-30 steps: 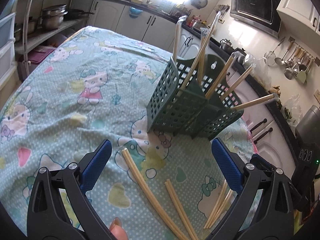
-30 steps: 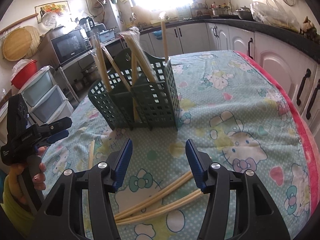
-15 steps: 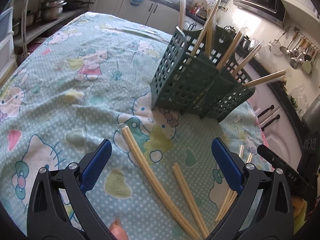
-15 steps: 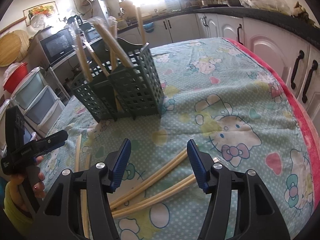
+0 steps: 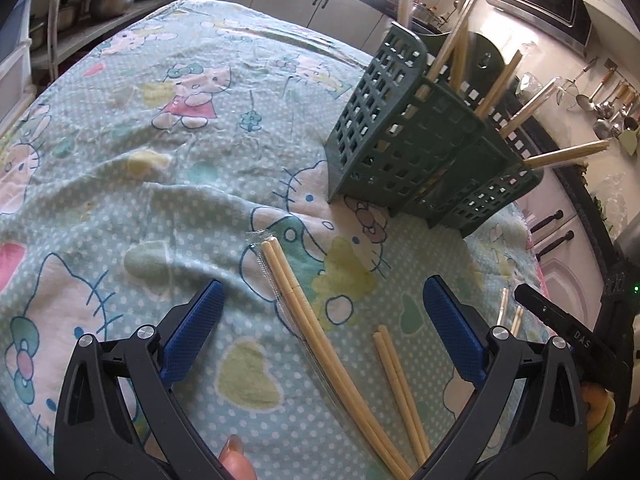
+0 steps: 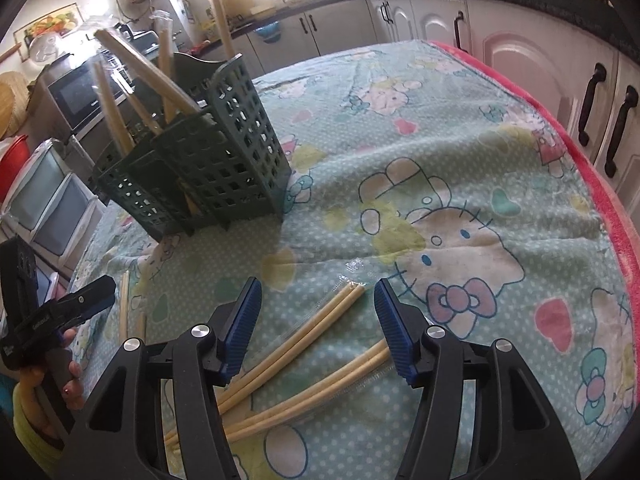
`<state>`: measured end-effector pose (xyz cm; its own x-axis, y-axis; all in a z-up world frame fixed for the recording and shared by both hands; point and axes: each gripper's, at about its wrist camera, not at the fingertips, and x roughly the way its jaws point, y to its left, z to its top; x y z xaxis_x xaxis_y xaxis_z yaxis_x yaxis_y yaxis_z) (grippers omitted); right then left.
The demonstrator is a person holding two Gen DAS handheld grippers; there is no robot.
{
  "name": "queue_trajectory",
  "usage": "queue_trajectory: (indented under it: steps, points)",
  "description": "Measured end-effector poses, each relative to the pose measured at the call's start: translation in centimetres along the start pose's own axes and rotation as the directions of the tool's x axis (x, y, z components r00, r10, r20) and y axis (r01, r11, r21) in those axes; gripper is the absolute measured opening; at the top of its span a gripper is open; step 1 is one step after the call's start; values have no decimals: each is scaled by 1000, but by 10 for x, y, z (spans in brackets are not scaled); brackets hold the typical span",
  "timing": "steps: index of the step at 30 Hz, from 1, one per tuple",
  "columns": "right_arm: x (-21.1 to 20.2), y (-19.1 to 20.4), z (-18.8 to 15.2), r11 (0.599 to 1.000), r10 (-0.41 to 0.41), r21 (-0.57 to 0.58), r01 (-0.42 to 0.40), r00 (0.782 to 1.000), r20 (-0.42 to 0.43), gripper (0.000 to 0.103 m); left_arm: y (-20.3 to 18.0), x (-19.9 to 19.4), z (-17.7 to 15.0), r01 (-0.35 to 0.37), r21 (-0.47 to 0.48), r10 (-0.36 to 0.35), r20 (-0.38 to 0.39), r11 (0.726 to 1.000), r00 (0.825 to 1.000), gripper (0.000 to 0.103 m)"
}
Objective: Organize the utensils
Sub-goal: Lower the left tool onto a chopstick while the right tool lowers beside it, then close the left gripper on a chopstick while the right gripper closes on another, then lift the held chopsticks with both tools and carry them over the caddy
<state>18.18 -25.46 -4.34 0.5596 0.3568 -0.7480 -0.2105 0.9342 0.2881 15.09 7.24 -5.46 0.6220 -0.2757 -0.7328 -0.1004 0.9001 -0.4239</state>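
A dark green plastic lattice utensil caddy (image 5: 420,148) is standing on a worktop draped in a pale teal, polka-dotted cartoon-cat cloth (image 5: 160,168), with slim, smooth bamboo chopsticks leaning out of its compartments. The left gripper (image 5: 320,332), angling downward, is holding its blue-padded jaws wide and empty over a clear-sleeved pair of pale bamboo chopsticks (image 5: 316,320) lying flat. The right gripper (image 6: 316,324), also tilting down, is keeping its jaws partly open and empty above another sleeved chopstick pair (image 6: 304,336).
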Motion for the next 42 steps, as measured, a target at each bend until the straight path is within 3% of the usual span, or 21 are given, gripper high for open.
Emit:
queue_trajectory:
  steps: [7,13,20,27,32,39,42]
  points:
    - [22,-4,2,999,16,32,-14,998,-66,58,4,8,8,9,-19,-9,-13,1000,1000,88]
    - [26,-5,5,999,28,43,-25,997,-65,58,7,14,17,-21,-19,21,-4,1000,1000,74]
    - [30,-8,10,998,31,52,-27,998,-60,56,9,20,25,-92,1,92,8,996,996,48]
    - [36,-5,14,1000,-21,17,22,998,-53,37,13,21,26,-134,25,134,19,991,991,26]
    - [39,-1,15,999,-45,-8,45,998,-43,15,24,21,29,-128,-9,128,17,992,992,13]
    - [31,11,19,999,28,-15,-28,1000,-13,8,34,15,30,-81,-62,82,17,995,996,1]
    - [20,24,23,997,68,-39,-68,998,13,8,33,7,31,-51,-71,53,27,996,998,0]
